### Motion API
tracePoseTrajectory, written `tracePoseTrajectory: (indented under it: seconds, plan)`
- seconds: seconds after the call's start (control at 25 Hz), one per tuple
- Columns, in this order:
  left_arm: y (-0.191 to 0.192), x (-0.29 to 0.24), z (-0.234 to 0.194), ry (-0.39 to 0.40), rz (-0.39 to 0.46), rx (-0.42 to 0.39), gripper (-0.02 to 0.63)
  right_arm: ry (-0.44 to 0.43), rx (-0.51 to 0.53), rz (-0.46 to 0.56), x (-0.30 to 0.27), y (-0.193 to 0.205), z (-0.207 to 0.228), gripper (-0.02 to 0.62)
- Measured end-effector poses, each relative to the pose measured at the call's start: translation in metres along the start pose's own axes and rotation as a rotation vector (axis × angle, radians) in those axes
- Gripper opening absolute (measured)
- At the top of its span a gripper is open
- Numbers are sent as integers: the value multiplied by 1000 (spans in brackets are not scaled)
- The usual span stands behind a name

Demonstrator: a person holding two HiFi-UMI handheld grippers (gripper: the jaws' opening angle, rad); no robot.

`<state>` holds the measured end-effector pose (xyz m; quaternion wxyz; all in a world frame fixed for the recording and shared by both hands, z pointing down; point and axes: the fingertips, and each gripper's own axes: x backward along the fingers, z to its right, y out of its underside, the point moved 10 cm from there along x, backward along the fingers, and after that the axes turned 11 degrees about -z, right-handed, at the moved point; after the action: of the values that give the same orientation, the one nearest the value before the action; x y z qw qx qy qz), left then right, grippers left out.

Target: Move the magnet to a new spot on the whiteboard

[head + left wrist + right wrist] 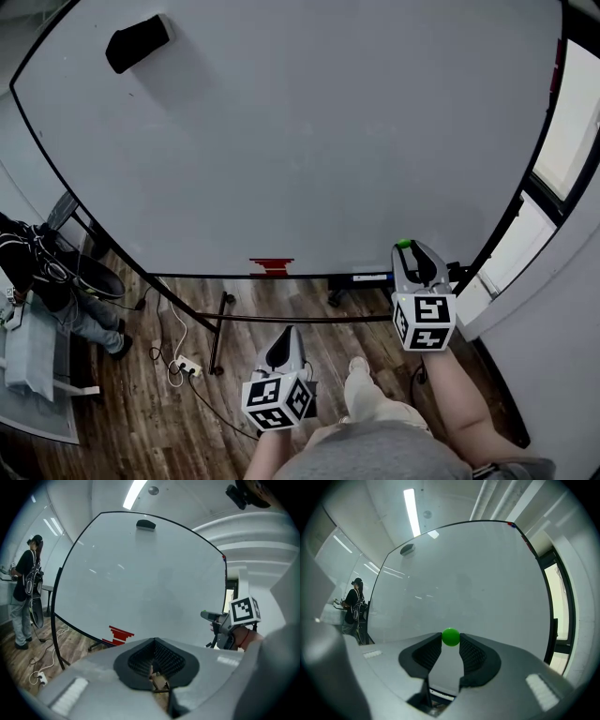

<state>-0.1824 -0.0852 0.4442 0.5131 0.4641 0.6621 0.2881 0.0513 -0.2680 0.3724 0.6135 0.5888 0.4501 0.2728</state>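
Pinching green magnet; red label illegible.

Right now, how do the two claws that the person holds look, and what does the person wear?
Both the left claw and the right claw have light grey bodies with black ribbed pads. Each carries a white cube with black square markers. No cables show. The person wears a grey shirt.
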Motion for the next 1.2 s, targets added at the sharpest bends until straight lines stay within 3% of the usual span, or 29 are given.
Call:
tracePoseTrajectory:
  seconds: [0.64, 1.2]
  plan:
    - [11, 40, -18, -91, 36, 50, 5, -57, 27, 28, 15, -16, -25, 122]
    - [1, 41, -83, -153, 43, 81, 5, -109, 52, 53, -35, -32, -89, 121]
